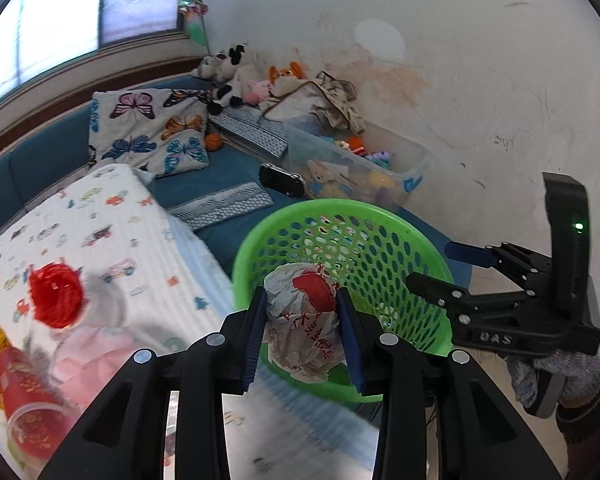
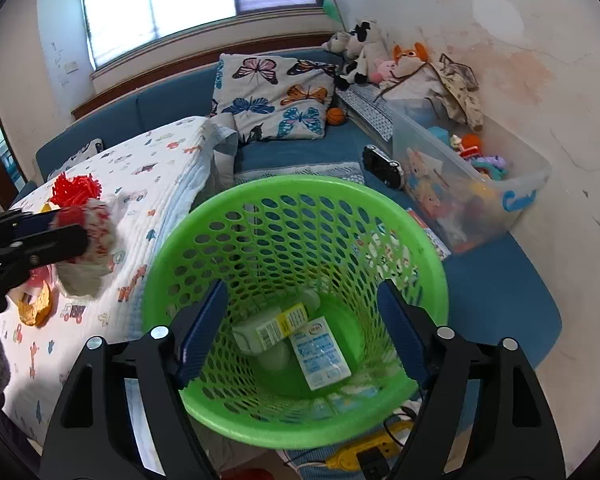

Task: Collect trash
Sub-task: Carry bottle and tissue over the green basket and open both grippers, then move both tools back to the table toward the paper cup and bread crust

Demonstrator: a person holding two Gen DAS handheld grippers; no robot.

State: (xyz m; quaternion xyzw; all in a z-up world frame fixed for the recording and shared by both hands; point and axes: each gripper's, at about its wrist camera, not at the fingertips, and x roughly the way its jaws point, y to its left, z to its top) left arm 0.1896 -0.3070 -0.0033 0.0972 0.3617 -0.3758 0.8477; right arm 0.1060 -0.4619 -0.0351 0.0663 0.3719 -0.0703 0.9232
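Your left gripper (image 1: 302,332) clamps a crumpled wrapper (image 1: 304,320) just beside the green basket (image 2: 296,196), which already holds cartons (image 2: 320,356). Your right gripper (image 2: 300,336) gapes empty. Red scraps (image 1: 56,296) remain left of the basket.

A lived-in home, likely a child's room or family sitting area. Shown by a blue cushioned bench (image 2: 300,152) under a window (image 2: 160,0) at upper left, a butterfly-print pillow (image 2: 274,96) at centre, stuffed animals (image 2: 364,56) piled in the upper-right corner, a clear plastic bin of toys (image 2: 472,184) at right, and a quilt printed with little cars (image 2: 140,184) at left. Stained, scuffed white wall (image 2: 540,80) at right.
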